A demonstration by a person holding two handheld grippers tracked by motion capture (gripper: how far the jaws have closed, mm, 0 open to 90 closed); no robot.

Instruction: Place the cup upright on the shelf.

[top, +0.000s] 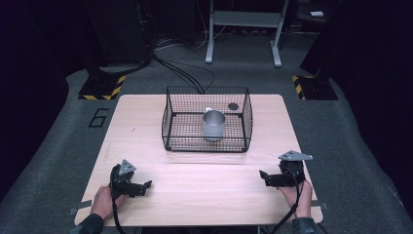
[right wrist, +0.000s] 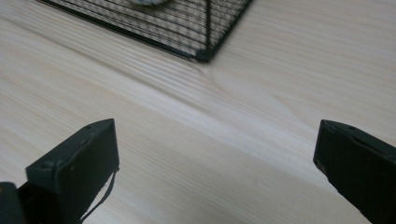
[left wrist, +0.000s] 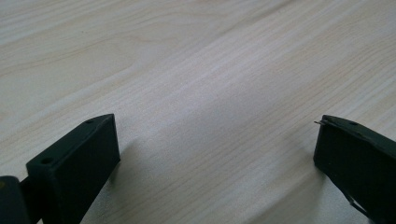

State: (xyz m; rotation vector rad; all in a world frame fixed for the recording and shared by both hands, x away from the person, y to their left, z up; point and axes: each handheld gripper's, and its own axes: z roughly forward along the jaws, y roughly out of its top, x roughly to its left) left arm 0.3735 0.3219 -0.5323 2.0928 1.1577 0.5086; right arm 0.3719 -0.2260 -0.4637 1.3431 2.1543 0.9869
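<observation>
- Near the table's far middle, a black wire-mesh basket (top: 170, 122) with open top stands on the pale wooden table (top: 204, 185); inside it, right of centre, a small silvery metal cup (top: 214, 125) stands upright, mouth up.
- At the near left edge, the left gripper (top: 146, 185) rests low over bare wood, its jaws spread wide with nothing between them; the left gripper view shows plain tabletop in the gap.
- At the near right edge, the right gripper (top: 263, 176) is likewise spread and empty, well apart from the basket, whose near corner (right wrist: 203, 55) shows in the right gripper view.
- Handling, as a judgement: the cup looks light, rigid and smooth, so it may slip under a weak pinch, though it should not crush.
- Best hold is probably across the rim wall, one jaw inside and one outside, coming from above, since the mesh walls bar a side approach.
- Whether the cup has a handle is hard to tell.
</observation>
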